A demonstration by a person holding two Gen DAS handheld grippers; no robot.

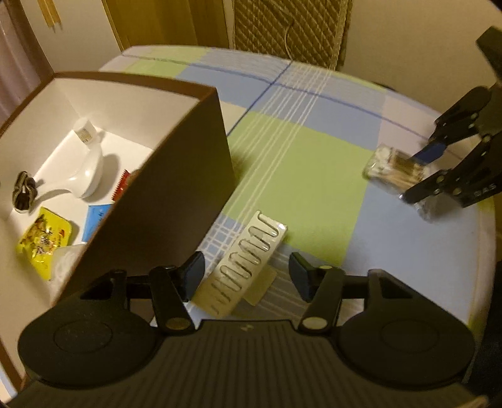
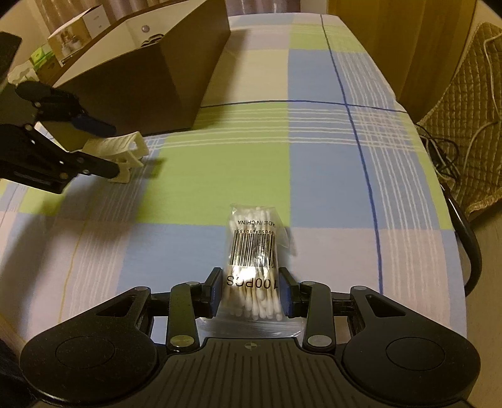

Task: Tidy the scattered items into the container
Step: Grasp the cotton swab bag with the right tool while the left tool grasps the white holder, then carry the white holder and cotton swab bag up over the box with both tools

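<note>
While the right gripper [image 2: 251,290] grasps a clear bag of cotton swabs [image 2: 254,251] by its lower end, its two blue-padded jaws press in on either side of the bag, which lies lengthwise ahead of them above the checked cloth [image 2: 313,175] covering the counter. In the left wrist view the same bag [image 1: 397,175] sits clamped in that gripper [image 1: 420,174] at the far right, well apart from the brown box [image 1: 175,201]. The left gripper [image 1: 246,276] hangs over a white slotted plastic piece [image 1: 248,260] that lies slantwise on the cloth just beside the box's near corner; its jaws stand on either side of the piece with a gap showing, not pressing it, so nothing is held there. From the right wrist view the white piece [image 2: 125,147] shows between the left gripper's [image 2: 106,147] fingers, close to the box [image 2: 150,72]. The box is open-topped with a white inside, and holds a white hair dryer [image 1: 86,169], a dark coiled cord [image 1: 23,190] at its handle end, a yellow packet [image 1: 45,238], a blue card [image 1: 97,218] and a red toothed item [image 1: 120,185] partly hidden by the wall. A quilted brown cushion [image 1: 288,28] stands beyond the counter's far edge.
</note>
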